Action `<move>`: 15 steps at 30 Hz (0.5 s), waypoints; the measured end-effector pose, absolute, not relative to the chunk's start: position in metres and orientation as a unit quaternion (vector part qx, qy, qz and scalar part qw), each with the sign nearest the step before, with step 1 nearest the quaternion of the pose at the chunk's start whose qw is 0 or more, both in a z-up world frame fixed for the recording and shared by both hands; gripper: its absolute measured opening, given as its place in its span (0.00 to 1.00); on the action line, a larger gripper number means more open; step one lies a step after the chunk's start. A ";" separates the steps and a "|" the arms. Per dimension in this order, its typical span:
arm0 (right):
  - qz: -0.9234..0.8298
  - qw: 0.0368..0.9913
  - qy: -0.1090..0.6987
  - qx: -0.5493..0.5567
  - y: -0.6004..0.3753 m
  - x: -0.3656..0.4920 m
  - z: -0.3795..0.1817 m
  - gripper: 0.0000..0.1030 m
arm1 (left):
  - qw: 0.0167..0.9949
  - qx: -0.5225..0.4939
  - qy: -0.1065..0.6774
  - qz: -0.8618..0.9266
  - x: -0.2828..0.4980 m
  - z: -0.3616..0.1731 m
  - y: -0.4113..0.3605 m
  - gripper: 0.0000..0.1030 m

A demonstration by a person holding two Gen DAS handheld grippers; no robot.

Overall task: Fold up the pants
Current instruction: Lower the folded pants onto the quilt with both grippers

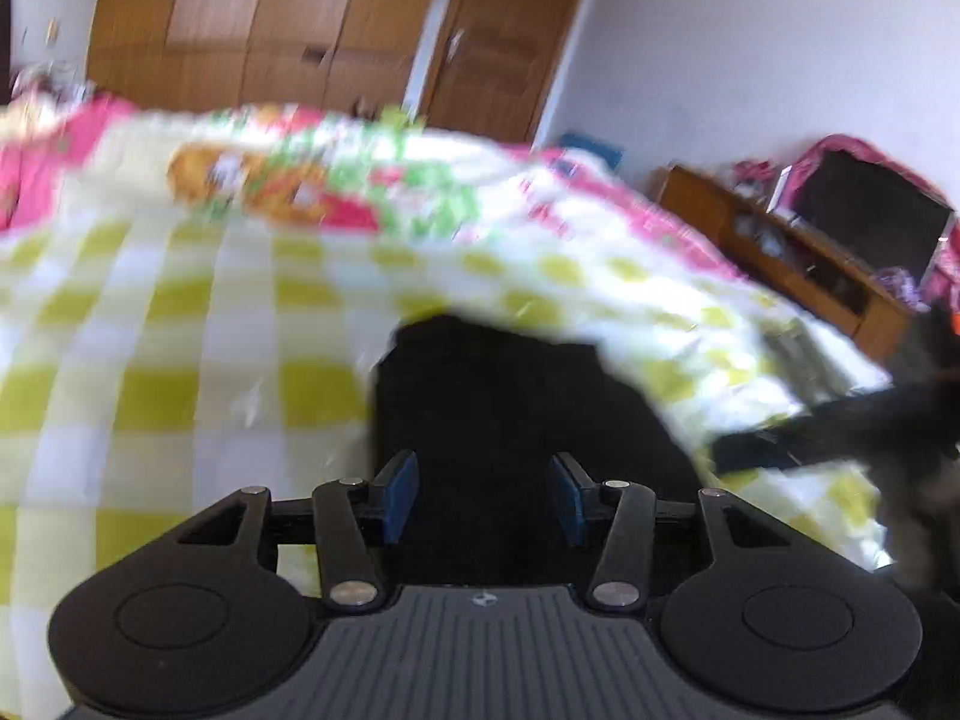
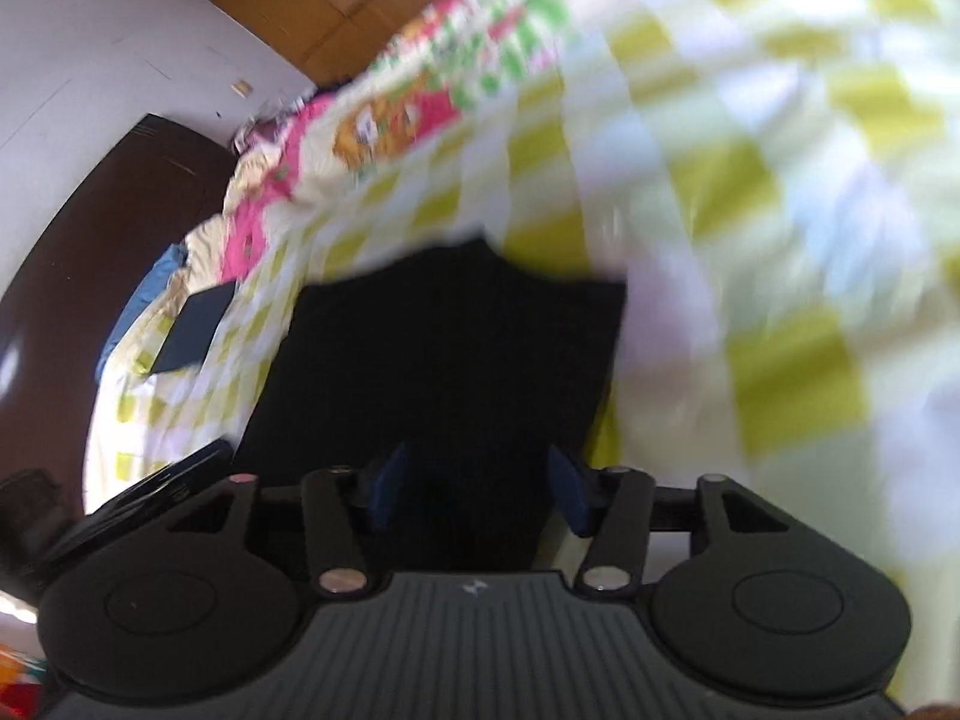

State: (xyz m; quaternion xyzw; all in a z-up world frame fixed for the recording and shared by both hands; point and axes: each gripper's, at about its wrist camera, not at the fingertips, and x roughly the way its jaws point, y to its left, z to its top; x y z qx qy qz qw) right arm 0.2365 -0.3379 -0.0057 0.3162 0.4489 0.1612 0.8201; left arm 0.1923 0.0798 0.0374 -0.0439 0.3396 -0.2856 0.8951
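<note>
The black pants [image 1: 510, 408] lie on a bed with a yellow-and-white checked sheet [image 1: 150, 330]. In the left wrist view my left gripper [image 1: 485, 495] is open, its blue pads [image 1: 403, 495] apart over the near end of the pants, nothing between them. In the right wrist view the pants [image 2: 444, 348] fill the middle as a dark rectangle. My right gripper [image 2: 480, 492] is open above their near edge, empty. Both views are motion-blurred. The other gripper shows as a dark blurred shape [image 1: 870, 420] at the right of the left wrist view.
A flowered pink and green quilt [image 1: 312, 180] lies at the far end of the bed. A wooden wardrobe [image 1: 300, 30] stands behind it. A low wooden cabinet with a dark screen [image 1: 864, 222] stands at the right. A dark flat item [image 2: 192, 330] lies on the bed near a dark headboard [image 2: 90, 252].
</note>
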 end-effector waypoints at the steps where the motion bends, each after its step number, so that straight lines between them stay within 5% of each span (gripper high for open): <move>1: 0.163 0.815 0.458 0.315 -0.332 0.237 -0.012 0.55 | 0.898 -0.031 0.348 -0.268 0.196 0.029 0.077 0.59; 8: 0.183 0.815 0.473 0.282 -0.325 0.290 -0.025 0.46 | 0.870 -0.081 0.395 -0.285 0.173 -0.008 0.069 0.60; 15: 0.155 0.860 0.455 0.171 -0.338 0.335 -0.006 0.48 | 0.851 -0.089 0.414 -0.310 0.192 -0.002 0.021 0.60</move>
